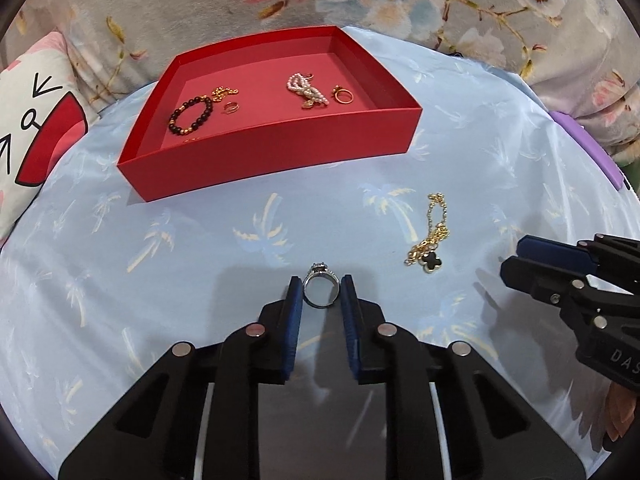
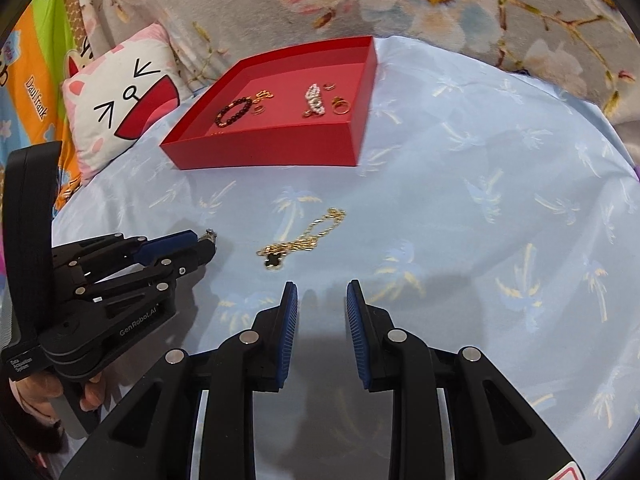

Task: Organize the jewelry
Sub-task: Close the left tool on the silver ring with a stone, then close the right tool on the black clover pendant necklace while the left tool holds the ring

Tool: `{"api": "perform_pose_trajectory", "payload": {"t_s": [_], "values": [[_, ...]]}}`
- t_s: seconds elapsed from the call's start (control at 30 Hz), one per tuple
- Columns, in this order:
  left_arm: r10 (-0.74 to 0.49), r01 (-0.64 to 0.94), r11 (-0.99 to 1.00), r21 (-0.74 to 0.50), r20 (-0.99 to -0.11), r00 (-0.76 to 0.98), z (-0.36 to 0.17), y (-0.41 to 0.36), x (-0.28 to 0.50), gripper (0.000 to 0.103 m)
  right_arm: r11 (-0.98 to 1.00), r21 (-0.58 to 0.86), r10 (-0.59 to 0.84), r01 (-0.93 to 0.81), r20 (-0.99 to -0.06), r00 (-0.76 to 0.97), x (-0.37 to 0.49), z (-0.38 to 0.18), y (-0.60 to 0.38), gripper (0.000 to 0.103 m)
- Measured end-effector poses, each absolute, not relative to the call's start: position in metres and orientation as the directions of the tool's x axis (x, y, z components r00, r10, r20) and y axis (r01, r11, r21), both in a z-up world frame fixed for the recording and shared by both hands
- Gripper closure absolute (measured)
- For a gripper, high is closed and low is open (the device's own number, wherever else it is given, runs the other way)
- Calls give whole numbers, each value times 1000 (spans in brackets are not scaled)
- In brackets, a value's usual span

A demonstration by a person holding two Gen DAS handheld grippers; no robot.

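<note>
While the left gripper [image 1: 320, 293] has its blue pads closed in on a silver ring [image 1: 319, 289], pinching it just above the palm-print cloth [image 1: 200, 264], the right gripper [image 2: 322, 300] hangs with its jaws apart and nothing in them. Gold clover necklace [image 2: 304, 240] lies on the cloth between them. Red tray [image 1: 272, 160] behind already has a dark bead bracelet [image 1: 191, 115], pearls [image 1: 306, 90] and a gold ring [image 1: 343, 96].

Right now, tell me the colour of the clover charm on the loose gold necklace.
Black with a gold rim; the clover charm shows best in the left wrist view.
</note>
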State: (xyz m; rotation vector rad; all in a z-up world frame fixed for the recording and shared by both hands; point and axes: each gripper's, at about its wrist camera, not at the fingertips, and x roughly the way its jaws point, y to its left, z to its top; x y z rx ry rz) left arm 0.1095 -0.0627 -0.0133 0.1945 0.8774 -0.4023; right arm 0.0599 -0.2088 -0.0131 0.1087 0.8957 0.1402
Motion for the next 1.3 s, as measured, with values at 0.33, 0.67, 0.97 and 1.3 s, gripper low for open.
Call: {"api": "perform_pose_trajectory", "payload": {"t_s": [0.33, 0.67, 0.97, 1.3], "values": [[-307, 424, 904, -54, -773, 555, -13, -44, 112, 84, 986, 108, 160, -123, -790, 592, 85, -25, -171, 77], [-312, 414, 908, -69, -771, 555, -13, -33, 112, 84, 991, 42, 109, -124, -786, 609, 90, -27, -164, 92], [-325, 413, 907, -85, -765, 556, -12, -31, 112, 84, 991, 105, 136, -87, -766, 628, 81, -22, -182, 92], [-356, 439, 894, -87, -734, 578, 14, -30, 106, 84, 981, 179, 179, -73, -691, 700, 76, 29, -203, 92]]}}
